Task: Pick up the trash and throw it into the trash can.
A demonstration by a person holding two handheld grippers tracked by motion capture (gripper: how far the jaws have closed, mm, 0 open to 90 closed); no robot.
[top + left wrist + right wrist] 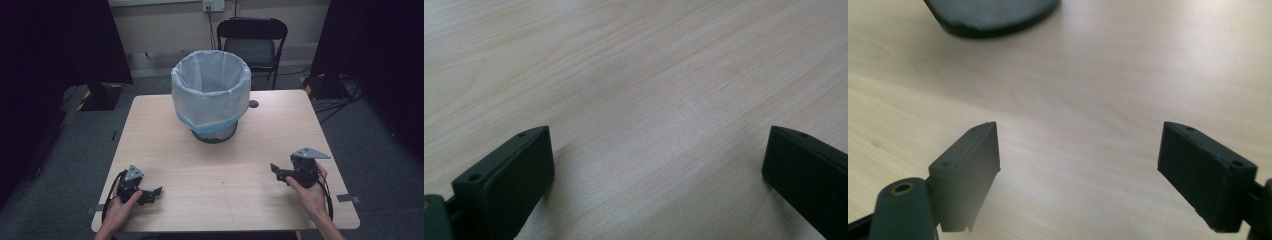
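A waste bin (pixel 211 95) lined with a pale blue-white bag stands upright on the wooden table (pixel 165 150), a little behind its middle. My left gripper (pixel 150 194) rests low at the front left, held by a hand, pointing right. Its jaws stand wide apart over bare wood, the left gripper (pixel 658 160) open with nothing between. My right gripper (pixel 278 172) sits at the front right, pointing left. The right gripper (pixel 1078 165) is open too, empty, and the bin's dark base (pixel 993 15) shows at the top of its view.
A black folding chair (pixel 251 42) stands behind the table. A small round cable hole (pixel 253 104) is in the tabletop right of the bin. Dark curtains flank both sides, and cables (pixel 340 95) lie on the floor at the right.
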